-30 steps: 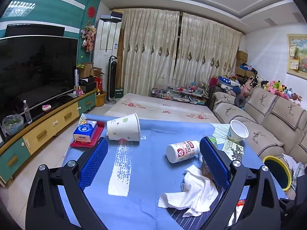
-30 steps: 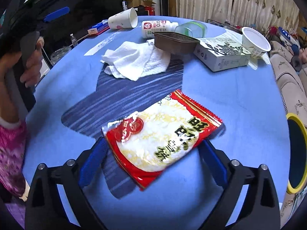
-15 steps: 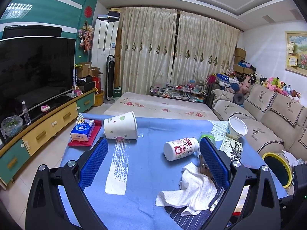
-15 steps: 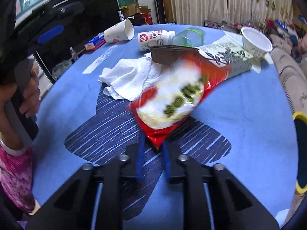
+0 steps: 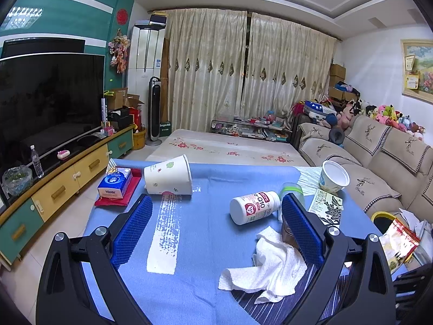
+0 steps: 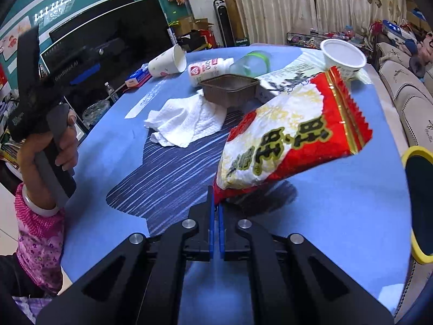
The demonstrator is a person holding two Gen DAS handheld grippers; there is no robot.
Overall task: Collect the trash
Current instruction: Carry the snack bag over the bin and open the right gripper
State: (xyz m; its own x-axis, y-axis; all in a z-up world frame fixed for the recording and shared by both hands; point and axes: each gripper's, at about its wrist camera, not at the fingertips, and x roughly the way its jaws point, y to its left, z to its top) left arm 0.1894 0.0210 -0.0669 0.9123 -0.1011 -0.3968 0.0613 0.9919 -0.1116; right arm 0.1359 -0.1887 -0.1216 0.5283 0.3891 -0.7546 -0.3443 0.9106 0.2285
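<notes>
My right gripper [image 6: 216, 203] is clenched on the bottom corner of the red-and-white snack bag [image 6: 292, 132], which hangs lifted off the blue tablecloth [image 6: 338, 211] with its shadow beneath; bold Chinese characters run across its face. The yellow-rimmed bin [image 6: 418, 203] sits just past the table's right edge, and the cloth between bag and bin is bare. Behind the bag lie a crumpled paper towel [image 6: 186, 122], a brown plastic tray [image 6: 230, 88] and a printed box [image 5: 326, 207]. My left gripper [image 5: 216, 227] hovers with jaws spread wide, grasping nothing, over an open stretch of cloth. Ahead of it a white bottle [image 5: 254, 207] lies on its side, reading "Q10", a paper cup [image 5: 167, 176] is tipped over, and a tissue pack [image 5: 115, 182] reads "Vinda"
</notes>
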